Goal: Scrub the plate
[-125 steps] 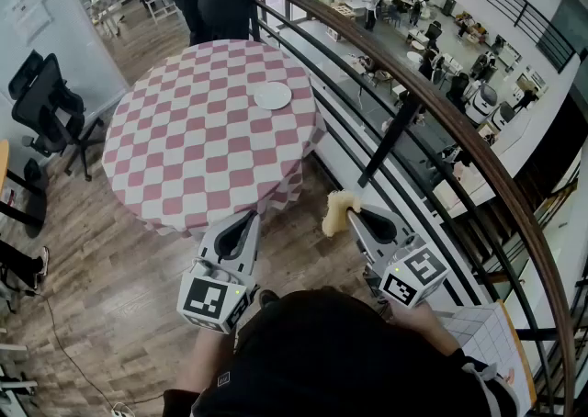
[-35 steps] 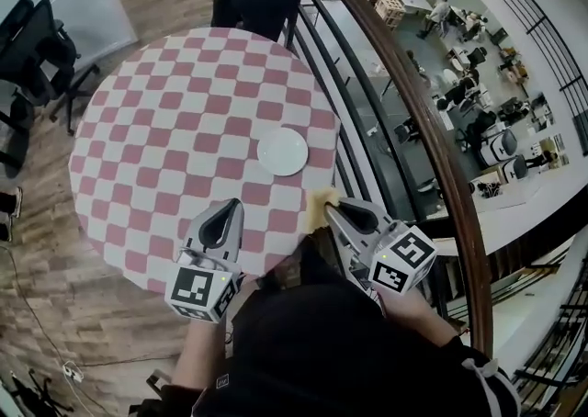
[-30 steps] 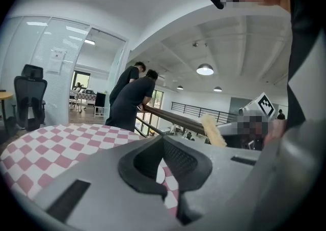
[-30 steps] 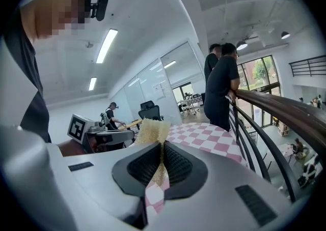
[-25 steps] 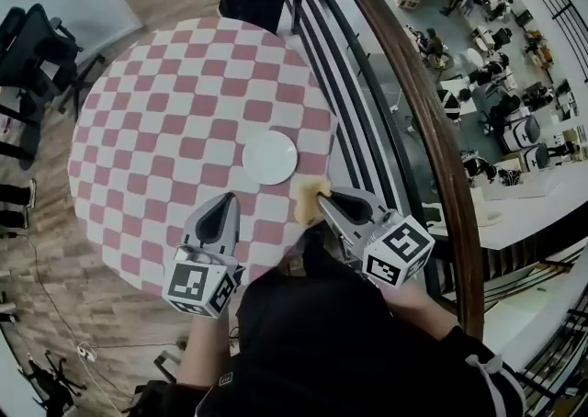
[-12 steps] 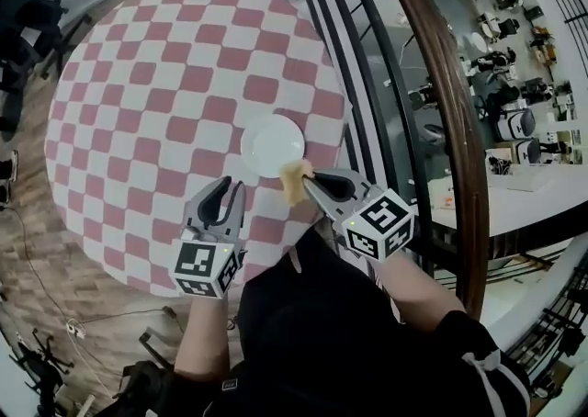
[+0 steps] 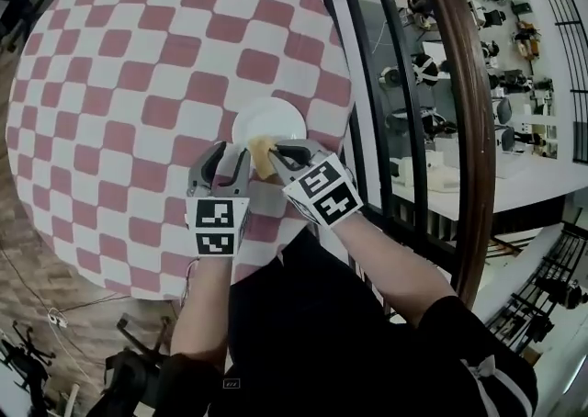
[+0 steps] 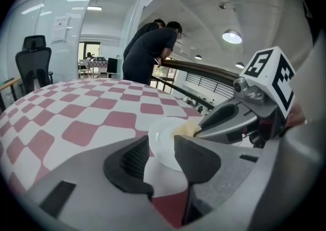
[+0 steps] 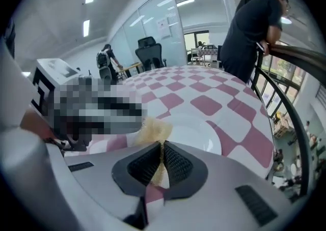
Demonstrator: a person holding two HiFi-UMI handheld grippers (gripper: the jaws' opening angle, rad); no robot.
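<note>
Two tools hang over the checkered surface [image 7: 138, 57]. The left tool [image 7: 230, 156] has jaws apart, just opened, nothing between them. The right tool [image 7: 276, 154] is clamped on a yellow sponge [image 7: 264, 156] at the near rim of the white plate [image 7: 266, 118], which lies near the surface's railing-side edge.

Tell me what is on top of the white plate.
A sponge, held by the right hand-held gripper, is over the plate's near edge. The rest is bare. Whether it touches the plate is hidden by the sponge itself.
</note>
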